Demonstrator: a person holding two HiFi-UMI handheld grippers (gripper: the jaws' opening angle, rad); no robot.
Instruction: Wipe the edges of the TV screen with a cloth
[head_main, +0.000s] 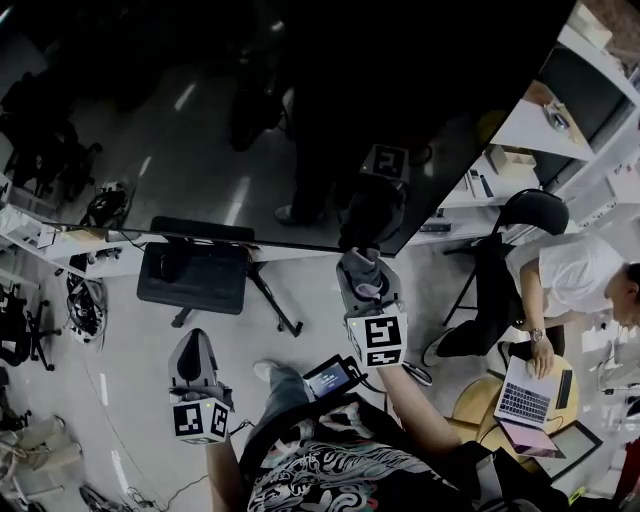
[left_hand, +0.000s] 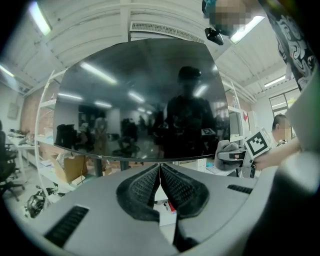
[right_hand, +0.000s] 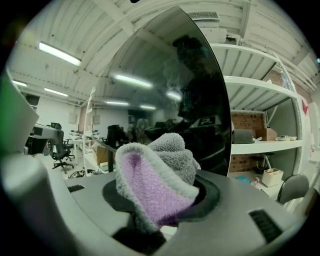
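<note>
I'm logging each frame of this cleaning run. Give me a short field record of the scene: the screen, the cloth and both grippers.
TV screen: dark, reflecting the room
cloth: grey and purple, bunched between the right gripper's jaws
right gripper: shut on the cloth, just below the screen's bottom edge, toward its right end in the head view; contact cannot be told
left gripper: jaws together, nothing between them, held lower and apart from the screen
bystander: person seated at a laptop, to the right
</note>
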